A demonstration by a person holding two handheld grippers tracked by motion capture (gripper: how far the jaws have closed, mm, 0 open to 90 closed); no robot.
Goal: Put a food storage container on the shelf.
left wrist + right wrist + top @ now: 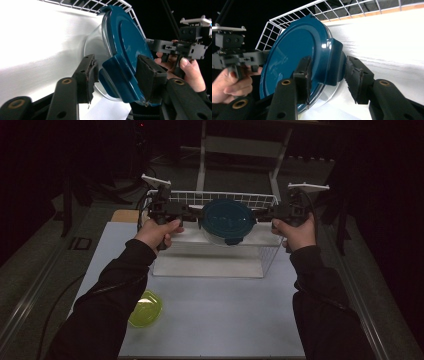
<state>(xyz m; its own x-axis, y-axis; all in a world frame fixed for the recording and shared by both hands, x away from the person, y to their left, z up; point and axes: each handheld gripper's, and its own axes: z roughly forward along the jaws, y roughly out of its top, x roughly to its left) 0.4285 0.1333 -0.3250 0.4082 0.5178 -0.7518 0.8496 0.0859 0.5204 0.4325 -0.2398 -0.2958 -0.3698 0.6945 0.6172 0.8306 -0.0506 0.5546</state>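
Lid [125,47] between the jaws: glossy, smooth teal plastic. Bowl [93,47] under it: clear, glass-like. Pads [358,77] at the jaw tips: matt black foam, frayed edges. Basket [287,25] behind the tool: white coated wire. Table [225,320] below: matt white.

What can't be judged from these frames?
- Container contents: the blue lid covers them in all views.
- Basket floor under the container: hidden by it in the high view.
- Left gripper and right gripper pad contact on the lid tabs: unclear.
- Green bowl: partly behind the left sleeve, high view.
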